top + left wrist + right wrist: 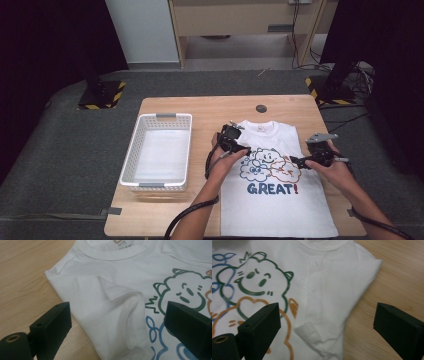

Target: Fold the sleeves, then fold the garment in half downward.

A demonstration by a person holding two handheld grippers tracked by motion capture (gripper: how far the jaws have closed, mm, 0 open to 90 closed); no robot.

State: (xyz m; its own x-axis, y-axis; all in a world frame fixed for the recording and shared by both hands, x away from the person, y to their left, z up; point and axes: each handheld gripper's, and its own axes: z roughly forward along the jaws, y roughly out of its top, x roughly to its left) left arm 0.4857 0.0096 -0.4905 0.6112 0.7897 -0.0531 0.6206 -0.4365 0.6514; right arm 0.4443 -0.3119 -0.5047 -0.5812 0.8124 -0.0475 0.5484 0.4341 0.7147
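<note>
Across the lower right of the high view, a white T-shirt [280, 200] lay flat on the tabletop [200, 107], its sleeves folded in over the body and a cartoon print with "GREAT!" facing up. At the shirt's left edge the left hand-held gripper [245, 150] hovered with jaws apart, nothing between them. At its right edge the right hand-held gripper [295, 161] likewise stood spread wide and empty. Left of the shirt sat a white basket [131, 150].
</note>
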